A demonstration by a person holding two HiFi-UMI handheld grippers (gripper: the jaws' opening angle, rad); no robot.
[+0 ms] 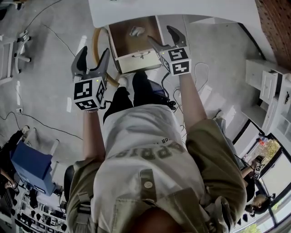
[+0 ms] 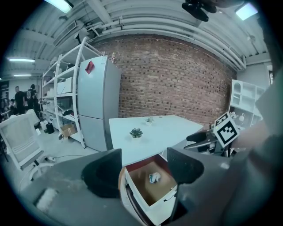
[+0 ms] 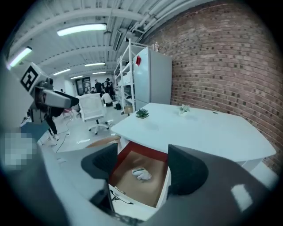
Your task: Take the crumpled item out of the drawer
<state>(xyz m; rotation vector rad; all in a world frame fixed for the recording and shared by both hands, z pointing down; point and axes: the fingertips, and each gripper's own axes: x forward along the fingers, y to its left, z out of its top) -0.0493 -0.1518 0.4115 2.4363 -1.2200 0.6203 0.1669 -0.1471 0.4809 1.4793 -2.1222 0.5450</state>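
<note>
The white drawer (image 1: pixel 139 61) stands pulled open under the white table (image 1: pixel 182 9), showing its brown bottom. A small white crumpled item (image 1: pixel 136 31) lies alone toward the back of the drawer. My right gripper (image 1: pixel 162 36) is open just above the drawer's right front corner, with nothing between its jaws. In the right gripper view the crumpled item (image 3: pixel 141 174) shows between the open jaws, well below them. My left gripper (image 1: pixel 92 53) is open and empty, to the left of the drawer and apart from it. In the left gripper view the crumpled item (image 2: pixel 154 178) lies in the drawer (image 2: pixel 155 207).
Two small plants (image 2: pixel 135 132) stand on the table top. A grey fridge (image 2: pixel 98 103) and white shelving (image 2: pixel 62 97) stand left of the table before a brick wall (image 2: pixel 177 79). A curved wooden piece (image 1: pixel 96 45) sits beside the drawer's left. Cables (image 1: pixel 50 123) cross the floor.
</note>
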